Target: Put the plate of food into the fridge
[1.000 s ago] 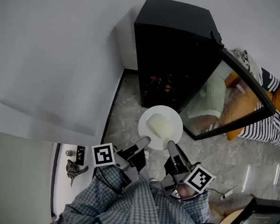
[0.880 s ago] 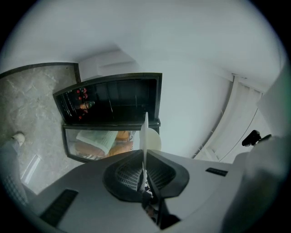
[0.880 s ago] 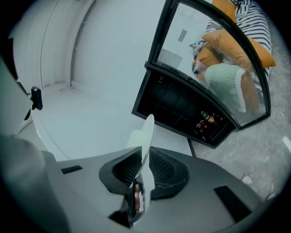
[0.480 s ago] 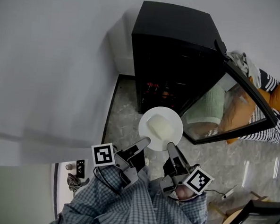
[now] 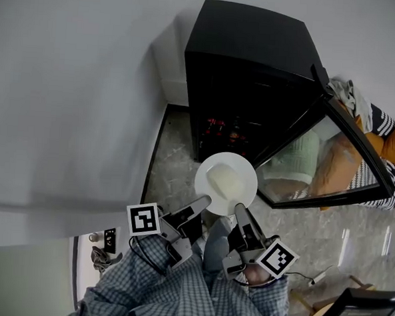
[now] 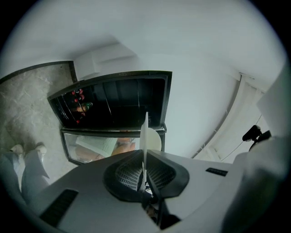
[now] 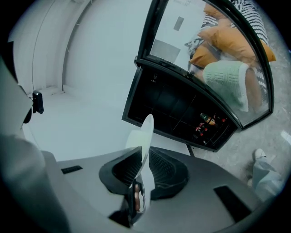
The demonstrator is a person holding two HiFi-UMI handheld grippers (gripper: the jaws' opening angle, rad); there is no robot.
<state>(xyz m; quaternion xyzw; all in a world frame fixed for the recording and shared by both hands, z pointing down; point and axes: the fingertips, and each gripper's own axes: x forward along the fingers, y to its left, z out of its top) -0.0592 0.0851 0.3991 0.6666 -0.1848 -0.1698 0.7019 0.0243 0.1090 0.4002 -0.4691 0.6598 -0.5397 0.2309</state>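
Observation:
A white plate (image 5: 226, 181) with a pale block of food (image 5: 225, 180) on it hangs level in front of the open black fridge (image 5: 248, 90). My left gripper (image 5: 207, 201) is shut on the plate's near left rim, and my right gripper (image 5: 239, 206) is shut on its near right rim. In the left gripper view the plate (image 6: 145, 139) shows edge-on between the jaws, with the fridge (image 6: 113, 102) beyond. In the right gripper view the plate (image 7: 144, 141) is likewise edge-on in the jaws. Bottles or cans (image 5: 219, 130) sit on a low shelf inside the fridge.
The fridge's glass door (image 5: 331, 155) stands swung open to the right and mirrors a person in a striped top. A white wall (image 5: 75, 80) runs along the left. The floor (image 5: 177, 159) is pale marble. My shoes (image 6: 27, 152) show in the left gripper view.
The view has shifted slightly; the fridge sits a bit closer and larger. Both grippers still hold the plate in the same way.

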